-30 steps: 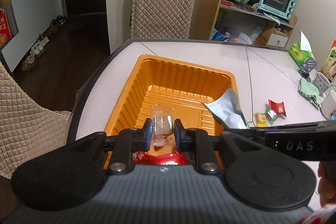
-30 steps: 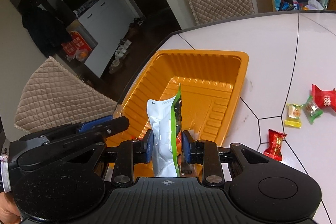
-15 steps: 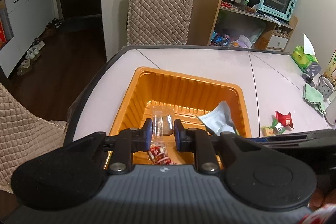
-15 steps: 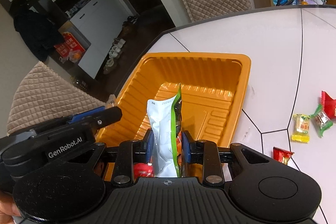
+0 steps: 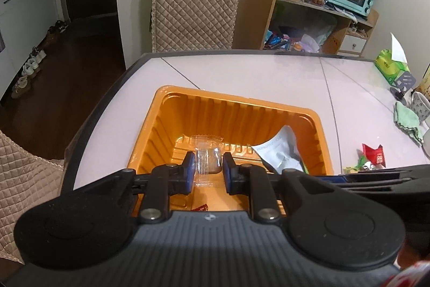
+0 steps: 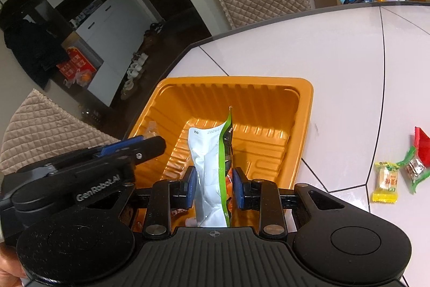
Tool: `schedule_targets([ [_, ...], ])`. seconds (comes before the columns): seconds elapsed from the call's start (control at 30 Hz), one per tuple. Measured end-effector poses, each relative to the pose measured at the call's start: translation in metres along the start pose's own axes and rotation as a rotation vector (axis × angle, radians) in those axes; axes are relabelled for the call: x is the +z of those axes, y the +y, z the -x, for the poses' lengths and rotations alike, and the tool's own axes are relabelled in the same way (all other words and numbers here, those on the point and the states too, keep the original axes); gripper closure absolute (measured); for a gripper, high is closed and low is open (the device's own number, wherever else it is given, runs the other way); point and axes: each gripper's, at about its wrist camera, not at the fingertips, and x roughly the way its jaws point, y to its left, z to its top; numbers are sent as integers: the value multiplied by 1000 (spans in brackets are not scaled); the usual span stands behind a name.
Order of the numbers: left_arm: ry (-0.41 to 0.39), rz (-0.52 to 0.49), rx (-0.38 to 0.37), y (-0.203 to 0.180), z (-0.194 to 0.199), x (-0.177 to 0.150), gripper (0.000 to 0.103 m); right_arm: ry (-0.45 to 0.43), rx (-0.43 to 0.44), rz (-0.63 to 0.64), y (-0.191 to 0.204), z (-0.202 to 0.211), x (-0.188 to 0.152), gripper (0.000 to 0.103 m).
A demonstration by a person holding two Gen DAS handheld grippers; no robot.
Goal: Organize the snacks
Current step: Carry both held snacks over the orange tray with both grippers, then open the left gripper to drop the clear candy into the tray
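An orange plastic tray sits on the white table. My left gripper is shut on a small clear-wrapped snack, held over the tray's near end. My right gripper is shut on a white and green snack pouch that stands upright above the tray floor. The same pouch shows at the tray's right side in the left wrist view. In the right wrist view the left gripper's body sits just left of mine. A red wrapped candy lies in the tray near its front.
Loose candies lie on the table right of the tray: a yellow one, a green-ended one and a red one. A green cloth, mugs and a tissue pack stand far right. Quilted chairs surround the table.
Both grippers have drawn back toward the tray's near end and sunk a little, each keeping its snack. More of the tray's far wall and the table beyond now shows.
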Motion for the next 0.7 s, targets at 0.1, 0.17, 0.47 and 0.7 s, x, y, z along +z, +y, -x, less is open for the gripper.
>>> schedule_targets([
  [0.1, 11, 1, 6, 0, -7, 1, 83, 2, -4, -1, -2, -1, 2, 74],
  [0.17, 17, 3, 5, 1, -9, 1, 83, 3, -5, -5, -3, -2, 2, 74],
  [0.47, 35, 35, 11, 9, -4, -3, 75, 5, -6, -12, -6, -3, 4, 74],
  [0.7, 29, 64, 4, 16, 12, -7, 73, 1, -2, -10, -5, -4, 5, 73],
])
